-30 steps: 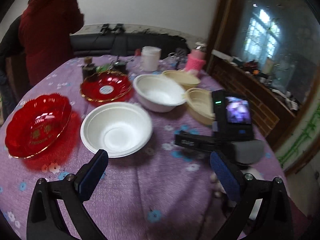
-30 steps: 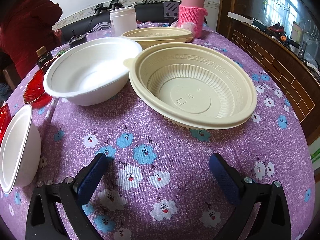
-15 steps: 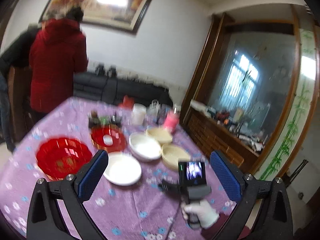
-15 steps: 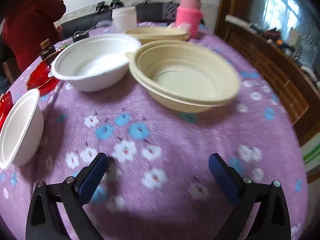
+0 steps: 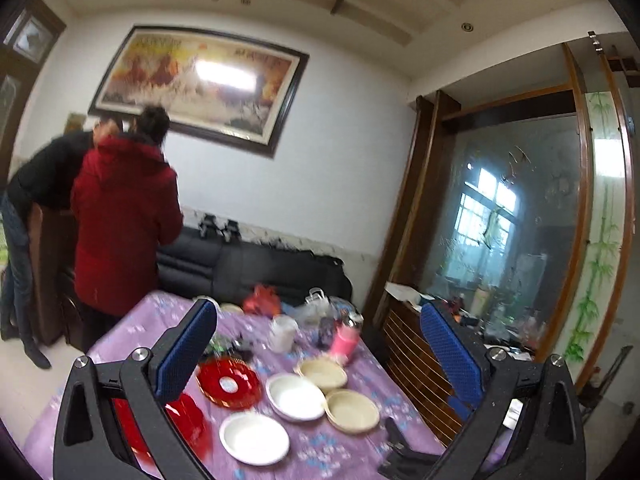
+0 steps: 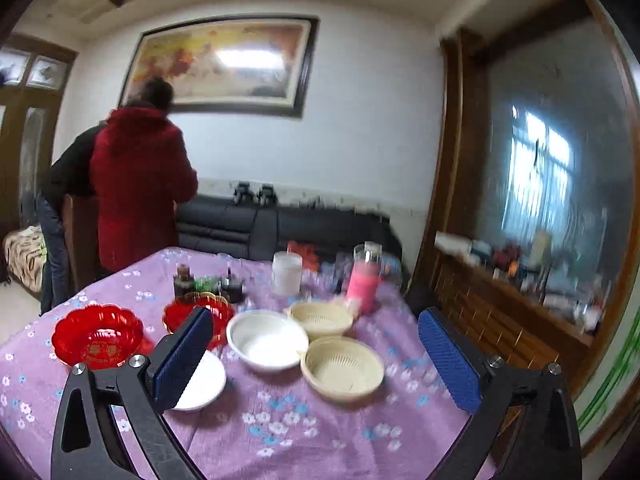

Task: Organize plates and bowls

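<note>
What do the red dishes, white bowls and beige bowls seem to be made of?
Red dishes: likely translucent plastic or glass, glossy, with scalloped rims and a gold mark in the centre. White bowls: matte and opaque, probably paper pulp or foam. Beige bowls: seemingly moulded plastic, with ribbed inner walls. Blur leaves all three uncertain.

White walls, large framed painting with light glare on it. Black sofa under it against the wall. Dark wood partition with glass panel on the right, window reflected. Low wood cabinet below, cluttered top.
</note>
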`<control>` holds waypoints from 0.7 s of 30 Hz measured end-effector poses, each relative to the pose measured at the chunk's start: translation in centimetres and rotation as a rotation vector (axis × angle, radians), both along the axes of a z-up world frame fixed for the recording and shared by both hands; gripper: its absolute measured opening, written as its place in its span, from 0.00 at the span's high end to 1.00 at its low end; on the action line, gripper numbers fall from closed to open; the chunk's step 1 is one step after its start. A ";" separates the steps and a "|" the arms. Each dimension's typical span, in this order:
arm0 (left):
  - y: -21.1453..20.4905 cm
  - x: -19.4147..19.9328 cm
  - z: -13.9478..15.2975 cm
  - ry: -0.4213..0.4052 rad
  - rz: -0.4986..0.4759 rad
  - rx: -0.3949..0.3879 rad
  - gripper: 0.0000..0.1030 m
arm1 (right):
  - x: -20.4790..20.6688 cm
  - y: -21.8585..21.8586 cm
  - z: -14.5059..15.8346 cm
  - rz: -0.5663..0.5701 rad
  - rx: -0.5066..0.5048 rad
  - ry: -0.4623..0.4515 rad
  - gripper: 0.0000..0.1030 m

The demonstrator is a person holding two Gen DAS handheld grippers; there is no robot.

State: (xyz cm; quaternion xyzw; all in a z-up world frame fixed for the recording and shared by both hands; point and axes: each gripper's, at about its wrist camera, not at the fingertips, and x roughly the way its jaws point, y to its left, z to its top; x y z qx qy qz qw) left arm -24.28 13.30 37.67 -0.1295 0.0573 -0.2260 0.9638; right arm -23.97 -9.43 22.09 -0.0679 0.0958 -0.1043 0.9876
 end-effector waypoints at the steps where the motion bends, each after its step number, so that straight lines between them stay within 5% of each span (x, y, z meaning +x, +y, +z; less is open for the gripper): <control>1: 0.0 -0.3 1.0 -0.010 -0.001 -0.012 0.01 | -0.7 -0.3 0.7 0.009 0.018 -0.026 0.00; 5: -0.2 -2.1 5.7 -0.067 0.011 -0.005 0.01 | -2.4 -4.4 5.2 0.055 0.256 -0.047 0.00; 11: 0.9 -4.2 15.4 -0.084 0.088 0.054 0.01 | -4.9 -9.3 15.4 0.021 0.261 -0.121 0.00; 17: 5.2 -6.2 26.7 -0.120 0.387 0.107 0.01 | -8.9 -14.8 29.3 -0.200 0.175 -0.284 0.00; 21: 9.4 -7.7 30.9 -0.155 0.590 0.121 0.01 | -10.2 -18.6 37.1 -0.298 0.210 -0.303 0.00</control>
